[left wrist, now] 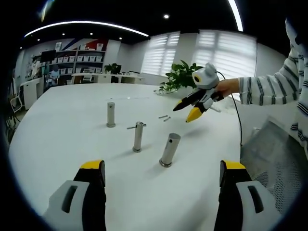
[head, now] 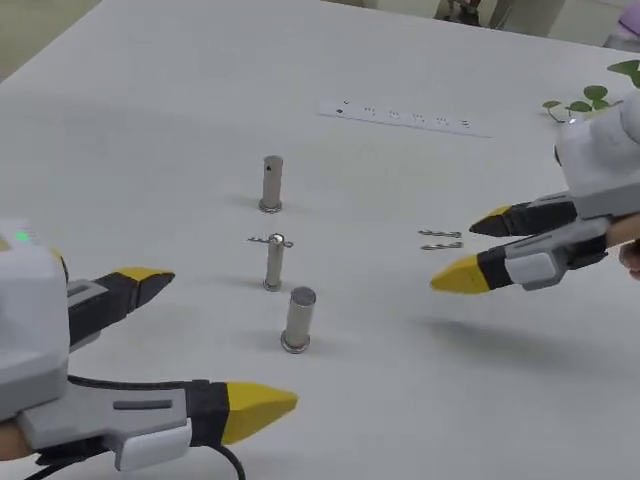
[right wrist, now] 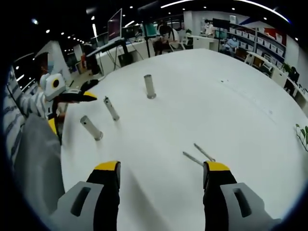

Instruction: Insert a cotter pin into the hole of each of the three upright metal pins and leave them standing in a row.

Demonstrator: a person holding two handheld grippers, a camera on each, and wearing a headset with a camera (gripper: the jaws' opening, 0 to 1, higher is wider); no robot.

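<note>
Three upright metal pins stand in a row on the white table [head: 130, 110]: a far pin [head: 271, 183], a middle pin [head: 274, 262] and a near pin [head: 298, 319]. A cotter pin [head: 270, 240] sits through the top of the middle pin. Two loose cotter pins [head: 440, 239] lie to the right. My left gripper [head: 225, 340] is open, low at the front left, facing the near pin [left wrist: 170, 149]. My right gripper [head: 455, 255] hovers open just right of the loose cotter pins [right wrist: 198, 155], with nothing between its fingers.
A white power strip [head: 405, 117] lies flat at the back of the table. A green plant [head: 590, 98] stands at the far right edge. A striped sleeve [left wrist: 269, 89] reaches in behind the right gripper [left wrist: 185, 113].
</note>
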